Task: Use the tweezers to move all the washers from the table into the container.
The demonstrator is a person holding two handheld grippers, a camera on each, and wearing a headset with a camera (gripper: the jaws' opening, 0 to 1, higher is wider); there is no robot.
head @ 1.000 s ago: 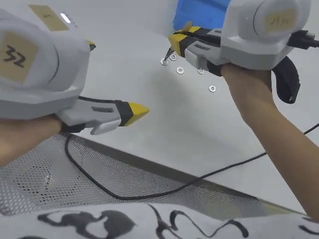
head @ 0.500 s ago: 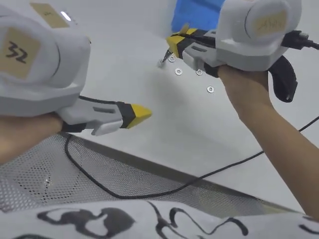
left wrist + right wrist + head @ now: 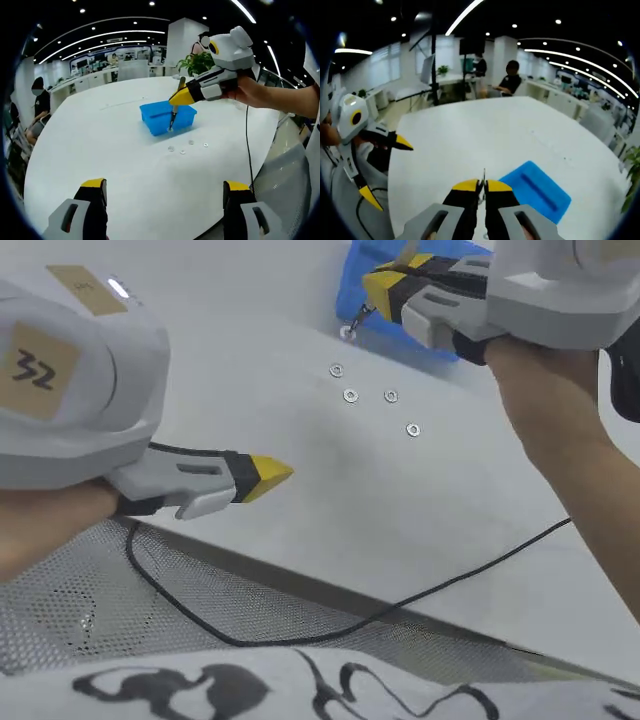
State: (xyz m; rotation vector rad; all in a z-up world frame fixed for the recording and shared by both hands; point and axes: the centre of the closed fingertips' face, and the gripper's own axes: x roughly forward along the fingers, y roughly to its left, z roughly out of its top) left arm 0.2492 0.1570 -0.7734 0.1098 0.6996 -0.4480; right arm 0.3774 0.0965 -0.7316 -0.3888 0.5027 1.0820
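Note:
My right gripper [image 3: 385, 288] is shut on thin tweezers [image 3: 358, 318], whose tip holds a small washer [image 3: 347, 332] at the near edge of the blue container [image 3: 372, 255]. Several washers [image 3: 350, 395] lie on the white table just in front of the container. The left gripper view has the tweezers [image 3: 172, 117] pointing down at the container's front wall [image 3: 155, 117], with washers [image 3: 182, 150] below. My left gripper [image 3: 164, 187] is open and holds nothing; it hovers low over the table's near side [image 3: 270, 472], well short of the washers.
A black cable [image 3: 300, 630] runs across the table's near edge and over a grey perforated surface [image 3: 60, 600] at the lower left. The white table [image 3: 300, 440] stretches wide around the washers. People sit at desks far behind [image 3: 510, 75].
My right gripper has risen from the washer cluster to the container's edge, tweezers carrying one washer off the table. The left gripper has kept its place.

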